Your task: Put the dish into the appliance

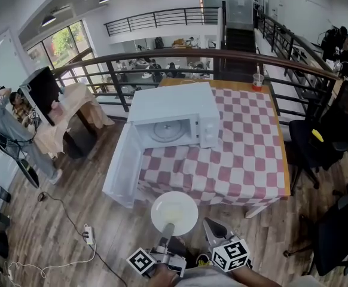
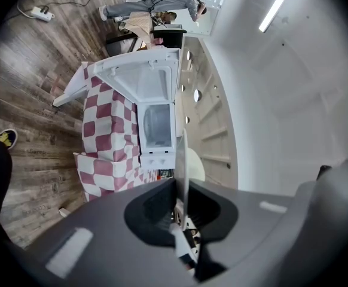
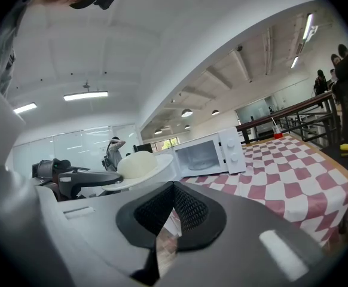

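Observation:
A white dish [image 1: 174, 213] with a pale mound of food on it hangs in the air just before the table's near edge. My left gripper [image 1: 167, 231] is shut on its near rim. In the left gripper view the dish [image 2: 185, 160] shows edge-on between the jaws of my left gripper [image 2: 182, 191]. Further back on the checkered table stands the white microwave [image 1: 174, 119], its door [image 1: 121, 166] swung open to the left and its cavity empty. My right gripper [image 1: 213, 228] is beside the dish on the right, shut and holding nothing. Its own view shows the dish [image 3: 139, 166] and the microwave [image 3: 207, 154].
The table [image 1: 246, 154] has a red-and-white checkered cloth. A cup [image 1: 258, 79] stands at its far edge by the railing [image 1: 180, 55]. Black chairs [image 1: 317, 142] are on the right. A person [image 1: 9, 127] stands at the left near a monitor, with cables [image 1: 72, 229] on the wooden floor.

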A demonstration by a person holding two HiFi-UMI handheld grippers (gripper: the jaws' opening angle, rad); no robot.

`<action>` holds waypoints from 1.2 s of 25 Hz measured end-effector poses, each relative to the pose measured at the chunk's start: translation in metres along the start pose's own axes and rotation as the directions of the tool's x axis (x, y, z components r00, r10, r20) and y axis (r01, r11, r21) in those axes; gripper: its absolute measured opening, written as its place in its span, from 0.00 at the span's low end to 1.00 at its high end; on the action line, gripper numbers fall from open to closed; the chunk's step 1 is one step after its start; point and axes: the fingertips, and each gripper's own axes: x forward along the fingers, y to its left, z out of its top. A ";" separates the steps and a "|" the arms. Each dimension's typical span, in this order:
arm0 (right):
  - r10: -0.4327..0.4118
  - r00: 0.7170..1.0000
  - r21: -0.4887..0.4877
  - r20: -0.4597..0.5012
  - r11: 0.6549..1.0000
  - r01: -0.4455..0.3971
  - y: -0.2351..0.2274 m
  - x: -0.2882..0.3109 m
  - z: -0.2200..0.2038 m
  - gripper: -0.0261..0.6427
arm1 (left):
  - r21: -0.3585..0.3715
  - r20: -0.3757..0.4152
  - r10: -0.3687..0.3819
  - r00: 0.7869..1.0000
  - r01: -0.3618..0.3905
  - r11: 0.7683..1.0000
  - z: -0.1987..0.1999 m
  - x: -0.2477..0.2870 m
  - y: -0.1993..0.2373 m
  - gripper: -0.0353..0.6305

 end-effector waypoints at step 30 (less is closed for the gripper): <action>0.004 0.999 -0.024 -0.049 1.000 -0.005 -0.041 0.124 0.021 0.04 | -0.017 0.001 0.007 1.000 -0.007 1.000 0.075 0.108 0.020 0.10</action>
